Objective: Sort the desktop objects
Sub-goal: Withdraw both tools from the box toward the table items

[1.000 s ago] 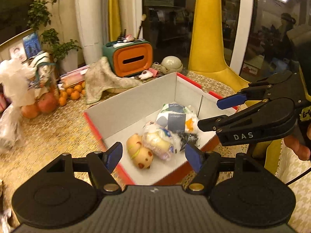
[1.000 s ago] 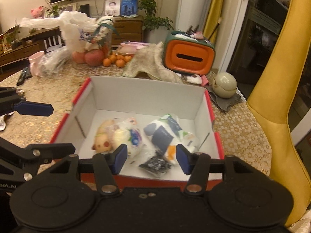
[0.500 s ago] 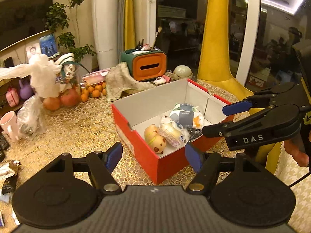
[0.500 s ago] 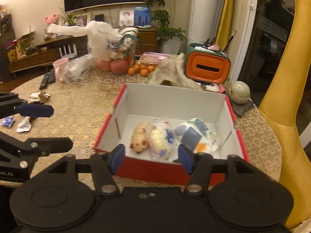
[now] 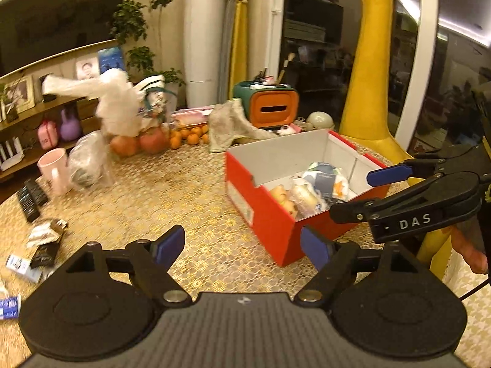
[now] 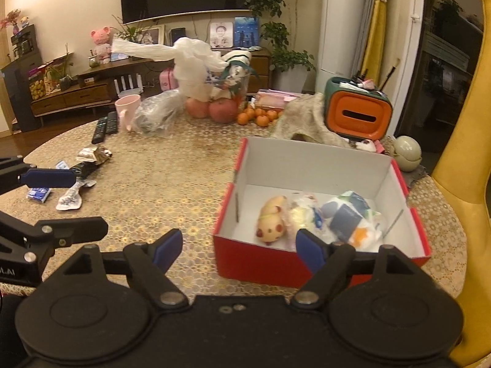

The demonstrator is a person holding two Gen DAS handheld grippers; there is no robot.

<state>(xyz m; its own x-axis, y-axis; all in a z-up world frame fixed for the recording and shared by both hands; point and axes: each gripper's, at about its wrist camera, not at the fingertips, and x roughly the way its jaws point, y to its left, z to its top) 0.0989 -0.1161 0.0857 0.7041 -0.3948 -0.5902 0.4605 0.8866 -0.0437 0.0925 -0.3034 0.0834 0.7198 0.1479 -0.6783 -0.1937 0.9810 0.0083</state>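
Both claws have backed away from the red box (image 6: pixel 264 263) vs a sec ago, when they hung right over it; now the whole box shows, w/ lots of bare tablecloth (image 5: pixel 172 190) in front. Left gripper (image 5: pixel 242 245) and right gripper (image 6: pixel 237 243) are both empty, jaws opening, nothing between the blue pads. In the left view the right one also shows from the side, at the box's right end, pads apart. The box holds the stuff already dropped in: a pig-face bun toy (image 6: pixel 271 220), a clear-wrapped snack pack (image 6: pixel 302 214) and a white/blue/orange pouch (image 6: pixel 349 217), all lying side by side on the box floor. My read: that batch is done and they're heading for the next lot. Still loose on the table's left side, well apart from the box: crumpled wrappers (image 6: pixel 92 155), a dark packet (image 5: pixel 46 253), blue sachets (image 6: pixel 38 193) and a white sachet (image 6: pixel 69 201). Those prob go next; the remotes (image 6: pixel 104 124) and pink mug (image 6: pixel 127 110) maybe too, can't say. Readable text: "DAS" in white on the right gripper's side in the left view; a cut-off "LAI" on the left one in the right view. Sachet print too blurry to read.
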